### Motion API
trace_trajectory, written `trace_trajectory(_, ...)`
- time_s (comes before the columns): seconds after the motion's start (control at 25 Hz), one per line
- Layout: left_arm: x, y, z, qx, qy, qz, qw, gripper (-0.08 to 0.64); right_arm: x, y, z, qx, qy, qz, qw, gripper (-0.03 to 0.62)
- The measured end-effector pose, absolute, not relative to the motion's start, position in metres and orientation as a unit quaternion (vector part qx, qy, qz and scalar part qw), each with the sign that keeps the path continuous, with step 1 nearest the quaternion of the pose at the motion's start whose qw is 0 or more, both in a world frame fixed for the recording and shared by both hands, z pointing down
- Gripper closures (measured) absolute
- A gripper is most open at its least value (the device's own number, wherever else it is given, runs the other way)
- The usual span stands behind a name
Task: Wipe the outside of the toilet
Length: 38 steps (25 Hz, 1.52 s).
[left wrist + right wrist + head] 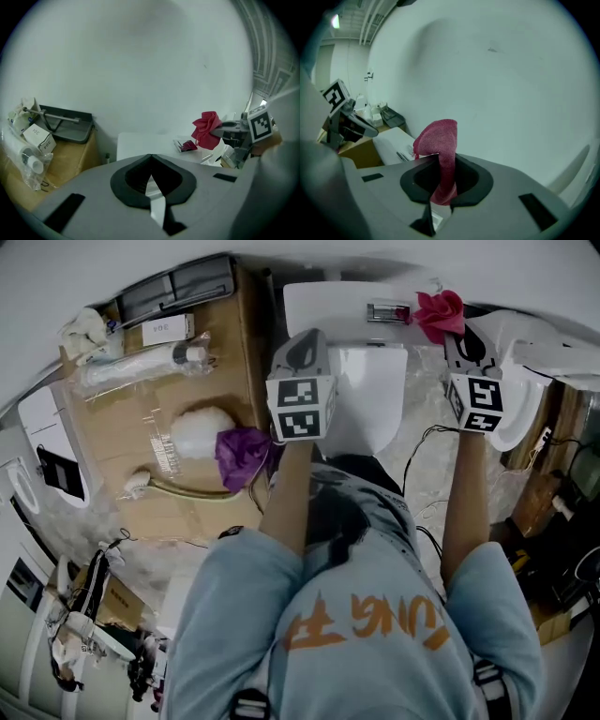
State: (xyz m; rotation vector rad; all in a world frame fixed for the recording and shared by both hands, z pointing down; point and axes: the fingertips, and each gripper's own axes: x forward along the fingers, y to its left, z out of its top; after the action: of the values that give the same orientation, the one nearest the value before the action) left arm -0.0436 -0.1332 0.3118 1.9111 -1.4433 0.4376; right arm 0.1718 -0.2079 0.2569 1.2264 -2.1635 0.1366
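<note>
The white toilet stands against the wall, with its tank (pixel 337 306) at the top of the head view and the closed lid (pixel 370 395) below it. My right gripper (pixel 457 334) is shut on a crimson cloth (pixel 439 313), which it holds over the tank's right end. In the right gripper view the cloth (pixel 439 140) sticks up from between the jaws. My left gripper (pixel 305 343) hovers over the lid's left side, jaws together and nothing in them. The left gripper view looks across the tank top (pixel 145 143) to the cloth (pixel 206 127).
A cardboard box (pixel 122 442) to the left of the toilet carries a purple cloth (pixel 242 454), a white fluffy duster (pixel 202 432), plastic-wrapped items and a dark tray (pixel 178 287). A second white fixture (pixel 525 381) and cables lie on the right. A flush plate (pixel 387 312) sits on the tank.
</note>
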Motion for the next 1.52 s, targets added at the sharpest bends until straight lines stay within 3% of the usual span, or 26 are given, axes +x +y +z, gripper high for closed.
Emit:
trace_trajectory(0.28,-0.078,-0.119,0.311,0.708,-0.594,0.158,0.348,0.535,0.031,-0.184,0.235,0.343,-0.901,0.04,0.262,0.525)
trace_trajectory(0.6,-0.118,-0.105,0.316,0.673,-0.627,0.15,0.362,0.535,-0.077,-0.142,0.266,0.21,-0.937,0.036,0.276,0.525)
trace_trajectory(0.96,-0.113,-0.102,0.326,0.675,-0.619,0.157,0.369,0.535,-0.08,-0.138,0.311,0.203,-0.928,0.071,0.305,0.525)
trace_trajectory(1.52,-0.087,-0.105,0.311,0.692,-0.599,0.19,0.355,0.535,-0.041,-0.136,0.314,0.213,-0.925,0.08,0.305,0.526)
